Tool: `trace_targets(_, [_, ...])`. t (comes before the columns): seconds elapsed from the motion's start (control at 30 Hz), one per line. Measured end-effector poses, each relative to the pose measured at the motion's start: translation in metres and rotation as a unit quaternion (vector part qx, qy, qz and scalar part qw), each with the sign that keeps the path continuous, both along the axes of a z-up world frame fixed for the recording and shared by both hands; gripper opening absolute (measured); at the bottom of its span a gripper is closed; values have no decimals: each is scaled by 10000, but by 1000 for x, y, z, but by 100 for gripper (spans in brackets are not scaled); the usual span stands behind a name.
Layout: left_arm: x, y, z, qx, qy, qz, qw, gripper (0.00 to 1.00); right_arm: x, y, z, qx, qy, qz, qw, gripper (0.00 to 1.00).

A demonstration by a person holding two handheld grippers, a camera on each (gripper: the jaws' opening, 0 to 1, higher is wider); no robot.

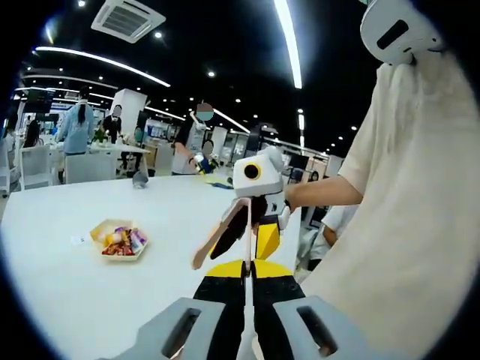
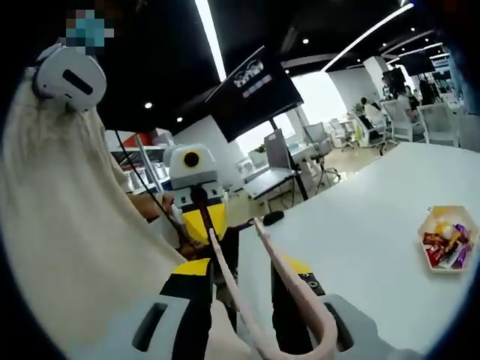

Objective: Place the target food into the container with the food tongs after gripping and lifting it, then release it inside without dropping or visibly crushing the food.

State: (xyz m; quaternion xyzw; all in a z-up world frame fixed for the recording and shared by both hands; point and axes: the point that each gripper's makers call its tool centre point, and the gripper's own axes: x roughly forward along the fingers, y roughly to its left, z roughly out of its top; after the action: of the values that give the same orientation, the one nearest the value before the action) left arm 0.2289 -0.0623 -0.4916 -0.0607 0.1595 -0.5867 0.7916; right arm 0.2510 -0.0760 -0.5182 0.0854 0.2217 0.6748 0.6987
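Right fingers [image 2: 247,300] clamp tongs [image 2: 292,292] | left fingers [image 1: 246,300] closed, empty | snack tray [image 1: 120,240] mid-table [image 1: 60,300]

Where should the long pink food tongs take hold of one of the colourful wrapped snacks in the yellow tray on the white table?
Take a colourful wrapped snack on top of the pile, across its narrow middle, coming from above. The shallow yellow tray has a raised rim that likely blocks a sideways approach, and the packets lie flat and crowded. The long pink food tongs in the right gripper stand open.

Pink tongs [image 2: 300,300]; yellow tray [image 1: 120,241]; white table [image 1: 75,300]; yellow-black right hand-held gripper [image 1: 251,225].
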Motion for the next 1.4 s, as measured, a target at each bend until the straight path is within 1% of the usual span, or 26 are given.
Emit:
trace_targets(0.03, [0,0,0,-3,4,3,10000,0,2,-3,-3,-37,-4,-69,10000,30])
trace_targets(0.27, [-1,-2,-2,38,40,-34,10000,0,2,-12,-14,-262,-43,-145,9995,32])
trace_targets(0.3, [-1,-3,-2,45,42,-38,10000,0,3,-16,-18,-359,-83,-187,9991,32])
trace_targets(0.43, [-1,-3,-5,90,71,-56,9999,0,5,-24,-26,-521,-132,-276,9982,33])
trace_targets(0.73, [-1,-5,-3,51,120,-58,9999,0,-5,-41,-52,-1019,-97,-248,9944,36])
trace_targets(0.9, [-1,-5,-3,37,130,-50,9999,0,-6,-48,-58,-1102,14,-338,9933,37])
trace_targets(0.97, [-1,-5,-1,-21,144,-46,9999,0,-6,-50,-61,-1151,7,-355,9927,37])
trace_targets(1.13, [-1,-6,1,-68,157,-60,9998,0,-5,-51,-69,-1198,119,-416,9919,39])
trace_targets(1.2, [-1,-7,3,-108,167,-64,9998,0,-4,-53,-72,-1251,105,-456,9910,41])
trace_targets(1.3, [-2,-7,4,-74,146,-94,9998,0,-2,-58,-76,-1320,89,-538,9898,42])
trace_targets(1.4, [-3,-7,2,-46,160,-105,9998,0,2,-66,-69,-1344,-44,-669,9887,42])
